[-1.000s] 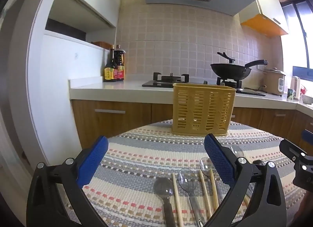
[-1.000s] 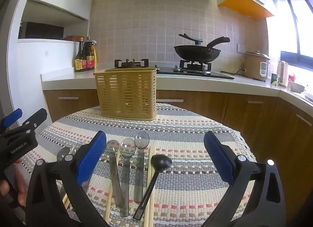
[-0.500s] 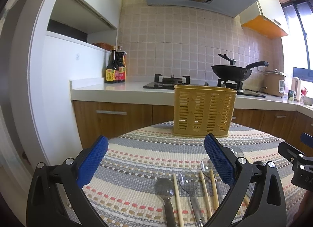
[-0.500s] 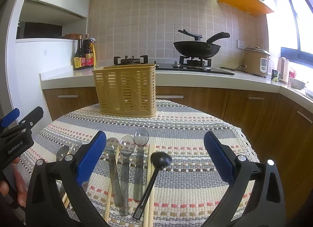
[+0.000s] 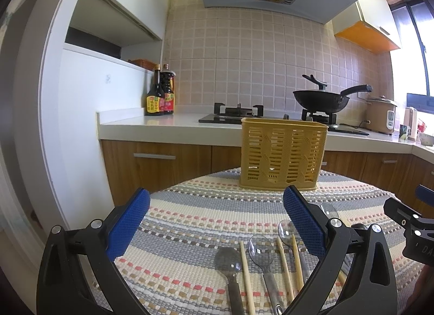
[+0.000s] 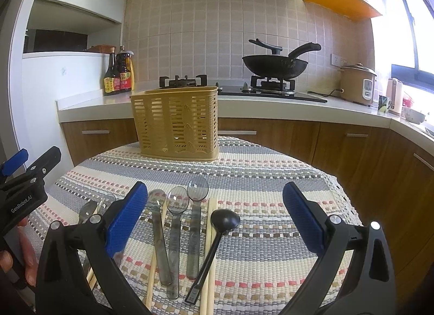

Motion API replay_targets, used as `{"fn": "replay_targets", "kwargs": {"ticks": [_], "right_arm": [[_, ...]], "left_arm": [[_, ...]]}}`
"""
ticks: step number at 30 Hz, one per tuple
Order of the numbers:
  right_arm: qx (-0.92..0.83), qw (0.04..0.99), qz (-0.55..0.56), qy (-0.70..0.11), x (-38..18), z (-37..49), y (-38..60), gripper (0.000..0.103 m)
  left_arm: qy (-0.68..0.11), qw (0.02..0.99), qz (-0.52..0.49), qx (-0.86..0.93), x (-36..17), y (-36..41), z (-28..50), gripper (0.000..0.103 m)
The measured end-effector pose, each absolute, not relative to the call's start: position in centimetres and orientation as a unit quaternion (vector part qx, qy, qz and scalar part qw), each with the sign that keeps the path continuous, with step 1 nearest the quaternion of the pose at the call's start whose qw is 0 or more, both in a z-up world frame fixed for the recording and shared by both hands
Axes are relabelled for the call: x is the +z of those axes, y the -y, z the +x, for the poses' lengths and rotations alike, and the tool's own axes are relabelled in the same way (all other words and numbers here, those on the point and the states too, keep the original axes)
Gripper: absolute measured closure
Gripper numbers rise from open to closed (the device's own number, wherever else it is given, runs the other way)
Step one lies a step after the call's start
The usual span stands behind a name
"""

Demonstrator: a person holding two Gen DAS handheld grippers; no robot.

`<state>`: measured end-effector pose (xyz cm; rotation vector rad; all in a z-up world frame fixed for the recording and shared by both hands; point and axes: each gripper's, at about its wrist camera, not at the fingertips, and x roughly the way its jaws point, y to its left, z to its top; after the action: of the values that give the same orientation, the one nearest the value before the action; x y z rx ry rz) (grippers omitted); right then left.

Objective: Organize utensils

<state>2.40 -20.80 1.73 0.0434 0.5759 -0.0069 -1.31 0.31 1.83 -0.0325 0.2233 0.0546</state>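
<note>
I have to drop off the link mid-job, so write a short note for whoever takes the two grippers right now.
Left gripper: jaws open, empty, held above the mat near the leftmost spoons.
Right gripper: jaws open, empty, held over the clear spoons and the black ladle.
Yellow utensil basket: upright at the far side of the striped mat; no utensil shows inside it.
Wooden chopsticks lie among the spoons, handles toward the grippers.
Done: nothing placed yet.
Left: pick up every spoon, the ladle and the chopsticks and put them in the basket.
</note>
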Motion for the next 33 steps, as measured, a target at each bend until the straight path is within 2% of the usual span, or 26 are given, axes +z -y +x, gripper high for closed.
{"fn": "replay_targets", "kwargs": {"ticks": [33], "right_arm": [[0.0,0.958,0.025,-0.285,1.78,2.36,20.92,0.008]], "left_arm": [[-0.113,0.993,-0.016,0.028,1.57,-0.17,-1.34,0.008]]}}
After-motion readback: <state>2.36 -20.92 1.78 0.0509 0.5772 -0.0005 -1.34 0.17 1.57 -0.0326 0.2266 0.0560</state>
